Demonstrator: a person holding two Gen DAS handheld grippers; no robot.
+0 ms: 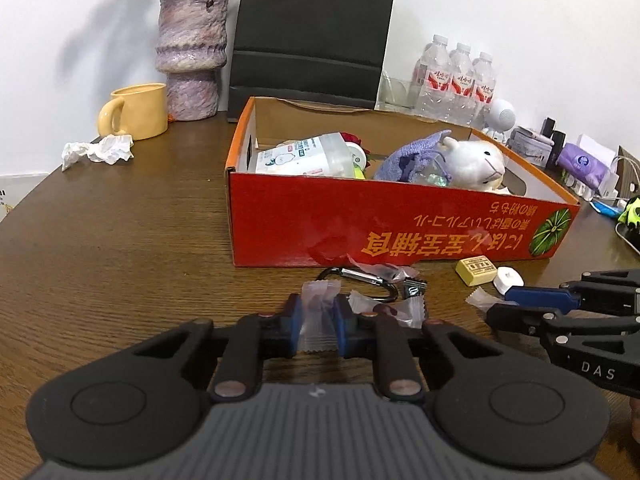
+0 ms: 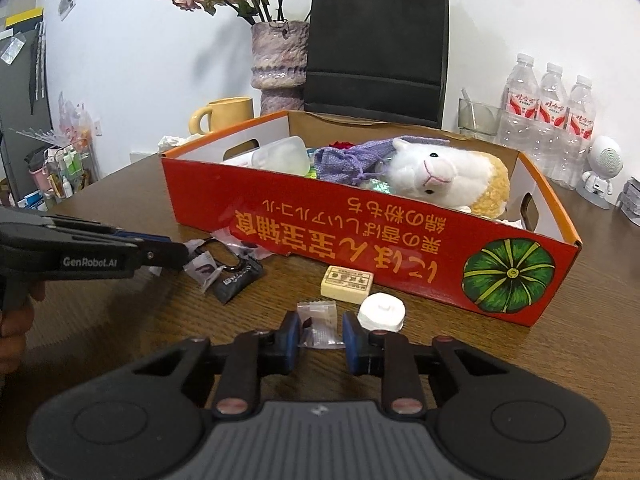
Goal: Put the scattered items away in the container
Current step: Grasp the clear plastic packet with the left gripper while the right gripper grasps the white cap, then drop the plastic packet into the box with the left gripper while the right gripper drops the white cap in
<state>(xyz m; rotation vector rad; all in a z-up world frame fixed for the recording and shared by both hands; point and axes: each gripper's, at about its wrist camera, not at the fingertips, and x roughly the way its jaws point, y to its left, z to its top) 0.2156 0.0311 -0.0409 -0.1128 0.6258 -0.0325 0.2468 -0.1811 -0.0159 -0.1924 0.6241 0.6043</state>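
Note:
A red cardboard box stands on the brown table and holds a plush sheep, a purple pouch and a plastic bottle. In front of it lie a carabiner, candy wrappers, a yellow eraser and a white cap. My left gripper is shut on a clear wrapped candy. My right gripper is open, its fingers on either side of another clear wrapped candy on the table.
A yellow mug, a purple vase, crumpled tissue and a black paper bag stand behind the box. Three water bottles and small clutter are at the back right.

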